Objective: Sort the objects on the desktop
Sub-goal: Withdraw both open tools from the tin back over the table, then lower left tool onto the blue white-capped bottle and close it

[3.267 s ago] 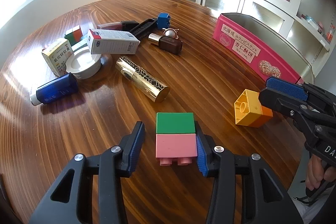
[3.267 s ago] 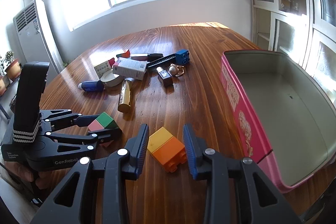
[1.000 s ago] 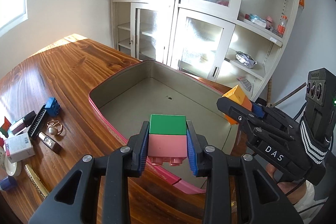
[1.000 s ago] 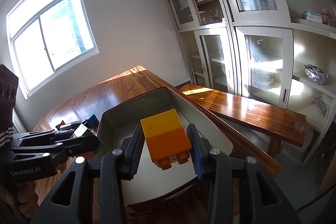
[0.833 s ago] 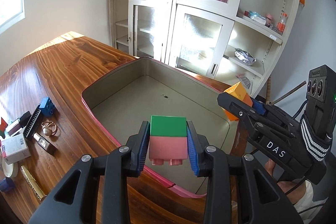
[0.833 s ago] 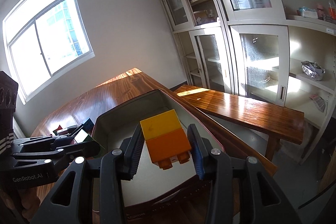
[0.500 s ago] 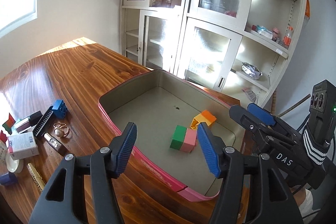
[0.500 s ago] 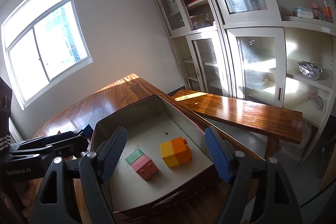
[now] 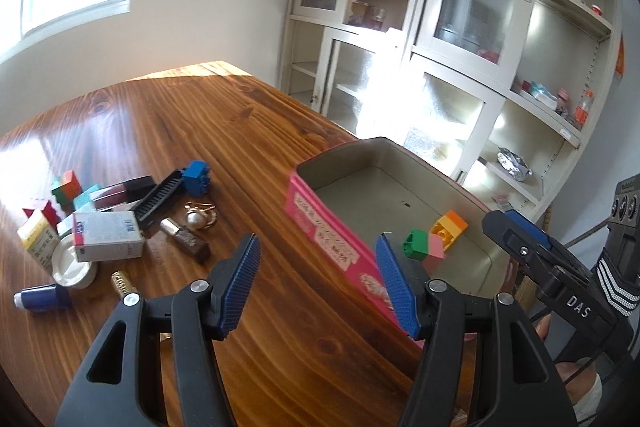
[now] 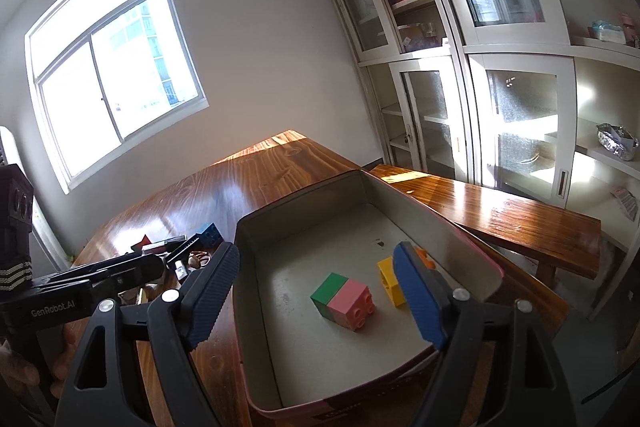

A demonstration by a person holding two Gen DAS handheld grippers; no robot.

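Note:
A green-and-pink brick [image 10: 342, 299] and a yellow-and-orange brick [image 10: 390, 279] lie on the floor of the pink tin box [image 10: 256, 311]. Both bricks also show in the left wrist view, green-pink [image 9: 425, 245] and yellow-orange [image 9: 449, 227], inside the box [image 9: 332, 239]. My left gripper [image 9: 318, 285] is open and empty above the table beside the box's near wall. My right gripper [image 10: 318, 301] is open and empty above the box. It also shows at the right edge of the left wrist view [image 9: 520, 231].
On the wooden table [image 9: 200, 115] to the left lie a blue brick [image 9: 196, 177], a black comb [image 9: 158, 198], a white carton [image 9: 106, 235], a brown lipstick [image 9: 186, 239], a pearl ring [image 9: 198, 219], a blue bottle [image 9: 42, 297] and small boxes. A wooden bench [image 10: 500, 219] and glass cabinets stand behind the box.
Both grippers opened and dropped their bricks into the box half a second ago. Since then the left gripper has swung left and back toward the table; the right stays over the box.

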